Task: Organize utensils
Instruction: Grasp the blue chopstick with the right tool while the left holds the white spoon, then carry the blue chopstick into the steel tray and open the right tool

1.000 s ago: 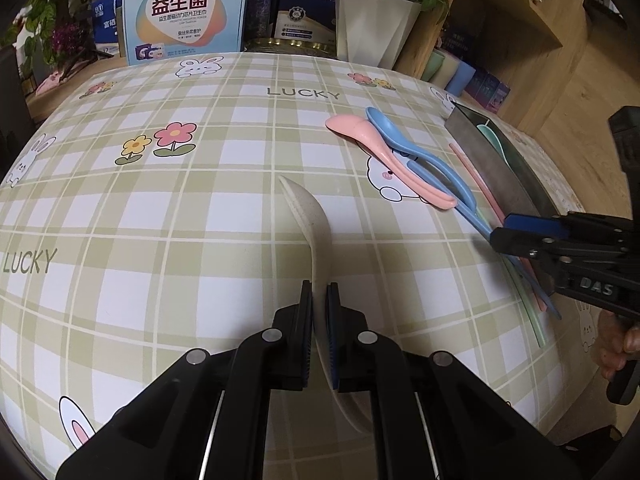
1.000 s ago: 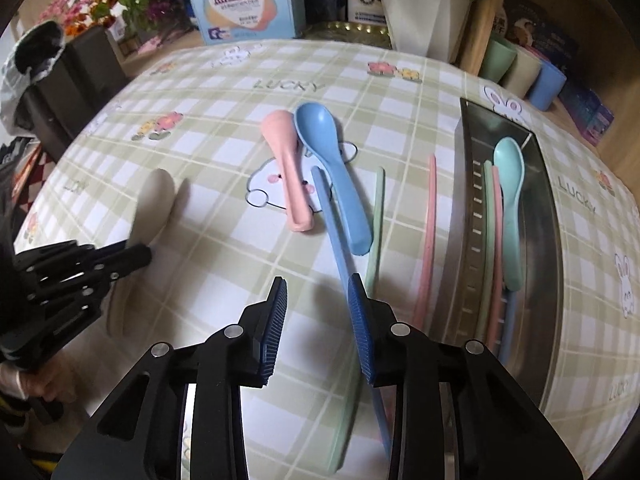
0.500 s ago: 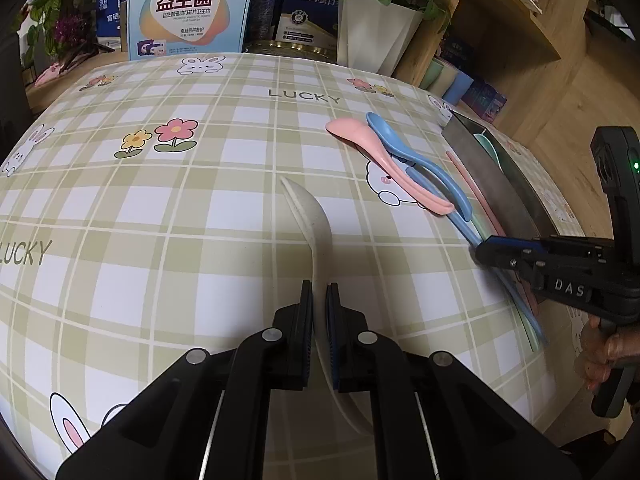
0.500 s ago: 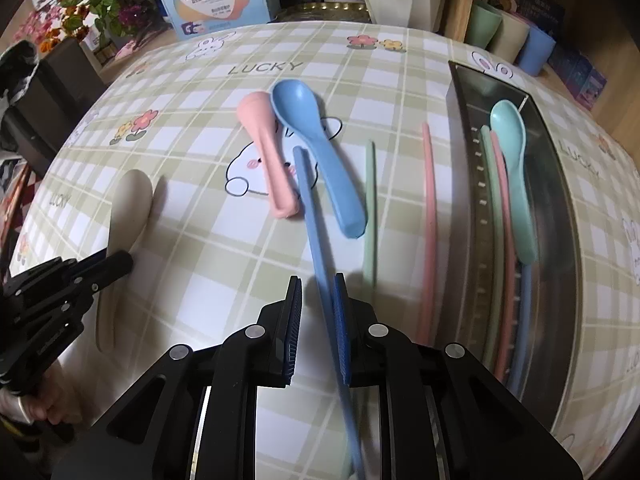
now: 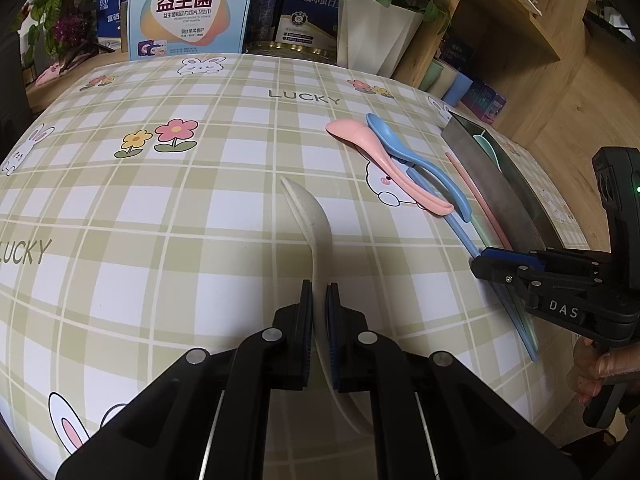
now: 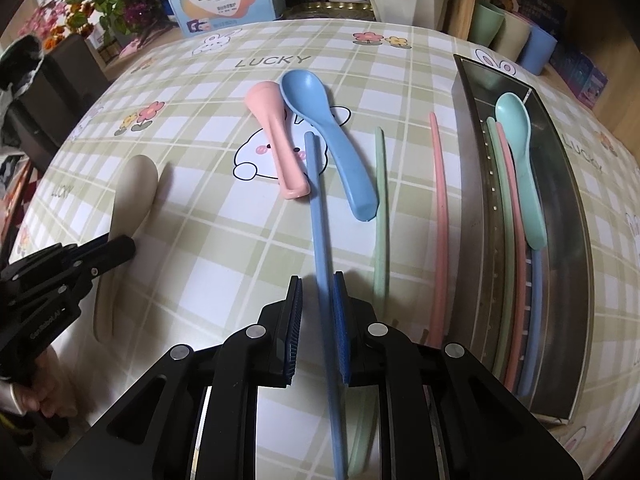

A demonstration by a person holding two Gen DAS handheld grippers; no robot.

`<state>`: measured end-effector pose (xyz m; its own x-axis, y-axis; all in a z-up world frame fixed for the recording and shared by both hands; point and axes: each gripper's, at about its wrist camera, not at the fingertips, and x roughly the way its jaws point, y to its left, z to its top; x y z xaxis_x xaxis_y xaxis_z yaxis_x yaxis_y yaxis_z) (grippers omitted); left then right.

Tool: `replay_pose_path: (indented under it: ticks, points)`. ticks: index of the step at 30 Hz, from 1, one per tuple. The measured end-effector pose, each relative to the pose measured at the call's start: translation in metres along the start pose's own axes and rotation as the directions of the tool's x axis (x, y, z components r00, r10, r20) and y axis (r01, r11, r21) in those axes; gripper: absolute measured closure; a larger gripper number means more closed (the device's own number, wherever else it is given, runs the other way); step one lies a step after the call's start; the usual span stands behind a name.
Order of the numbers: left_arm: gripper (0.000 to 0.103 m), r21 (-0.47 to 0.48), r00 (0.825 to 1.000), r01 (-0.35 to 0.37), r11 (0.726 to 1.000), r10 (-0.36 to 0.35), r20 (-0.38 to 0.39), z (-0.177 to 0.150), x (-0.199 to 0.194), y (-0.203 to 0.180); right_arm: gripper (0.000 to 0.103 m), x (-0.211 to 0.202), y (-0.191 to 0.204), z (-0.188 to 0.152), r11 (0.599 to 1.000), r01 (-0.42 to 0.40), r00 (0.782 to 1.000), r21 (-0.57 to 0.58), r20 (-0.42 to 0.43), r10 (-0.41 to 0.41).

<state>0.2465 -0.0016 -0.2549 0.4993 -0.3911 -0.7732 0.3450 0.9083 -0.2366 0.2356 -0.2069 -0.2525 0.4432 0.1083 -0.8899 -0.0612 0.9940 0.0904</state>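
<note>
A: The tablecloth (image 6: 224,240) — what's its pattern?

B: Pale green and white check, with white rabbits, pink and yellow flowers, grey "LUCKY" lettering.

A: And the spoons?

B: One cream spoon (image 5: 310,216), one pink spoon (image 6: 276,140), one blue spoon (image 6: 332,140) — and a mint spoon (image 6: 520,152) in the silver tray (image 6: 568,184).

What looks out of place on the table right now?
Nothing is spilled or broken. The blue spoon lies overlapping the pink spoon, while a green chopstick and a pink chopstick lie outside the metal tray.
</note>
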Motion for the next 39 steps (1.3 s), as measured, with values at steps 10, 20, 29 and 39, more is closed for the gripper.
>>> replay_pose_path:
  ticks: [10, 20, 29, 39]
  points:
    - [0.096, 0.004, 1.000, -0.004, 1.000, 0.004, 0.002, 0.000, -0.001, 0.000, 0.088, 0.005, 0.006, 0.009, 0.999, 0.009, 0.999, -0.041, 0.033, -0.008]
    - [0.096, 0.020, 1.000, -0.019, 1.000, 0.019, 0.006, 0.001, -0.001, -0.003, 0.097, 0.000, 0.001, -0.004, 1.000, -0.022, 0.996, -0.003, 0.084, 0.022]
    - [0.096, 0.025, 1.000, -0.027, 0.999, 0.026, 0.005, 0.000, -0.001, -0.004, 0.097, -0.019, -0.013, -0.008, 0.989, -0.125, 0.984, 0.078, 0.137, 0.114]
    - [0.097, -0.003, 0.999, -0.010, 1.000, 0.010, -0.031, 0.004, -0.001, 0.000, 0.097, -0.039, -0.018, -0.007, 0.977, -0.191, 0.962, 0.091, 0.217, 0.168]
